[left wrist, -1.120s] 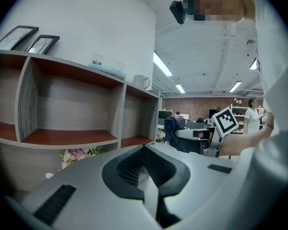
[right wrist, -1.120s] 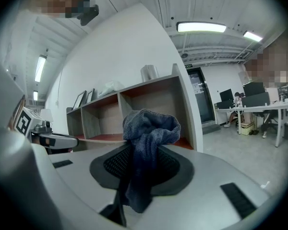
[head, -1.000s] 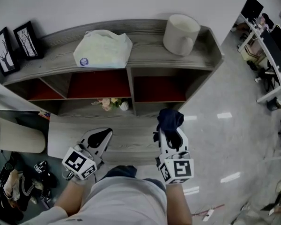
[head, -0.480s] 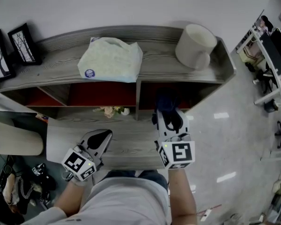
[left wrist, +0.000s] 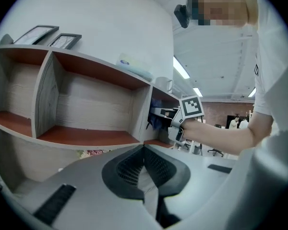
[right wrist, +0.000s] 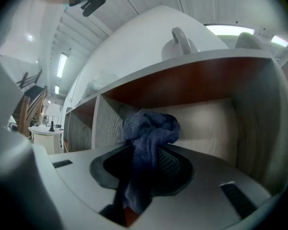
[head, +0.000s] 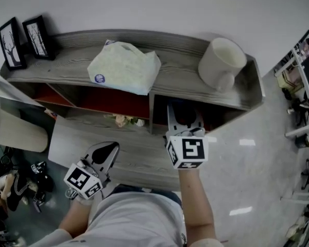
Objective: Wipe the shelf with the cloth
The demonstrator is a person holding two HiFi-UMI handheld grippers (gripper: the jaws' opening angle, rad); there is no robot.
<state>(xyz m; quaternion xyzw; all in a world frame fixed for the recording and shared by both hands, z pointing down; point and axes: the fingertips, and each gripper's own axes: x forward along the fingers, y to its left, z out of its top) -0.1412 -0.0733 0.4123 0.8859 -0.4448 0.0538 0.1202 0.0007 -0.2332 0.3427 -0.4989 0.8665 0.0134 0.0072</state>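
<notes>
**Soft cloth pinched in the right tongs, at the mouth of the right-hand compartment**

The right gripper pinches the dark blue cloth by a bunched fold. A wad stands proud of the tips at the centre of the right gripper view, and a tail hangs down between the jaws. The left gripper has its jaws pressed together on nothing and sits at the lower left of the head view, apart from the shelf.

In the head view the right gripper points into the compartment right of centre, beneath the white mug. I cannot tell whether the cloth touches a board yet.

The cloth looks like terry: light, limp and not fragile, with a nap that grips. It will likely crumple and drag rather than push stiffly, so the wad ahead of the tips is the working face. The hold near its middle seems sound, but the loose tail could catch on an edge.
</notes>
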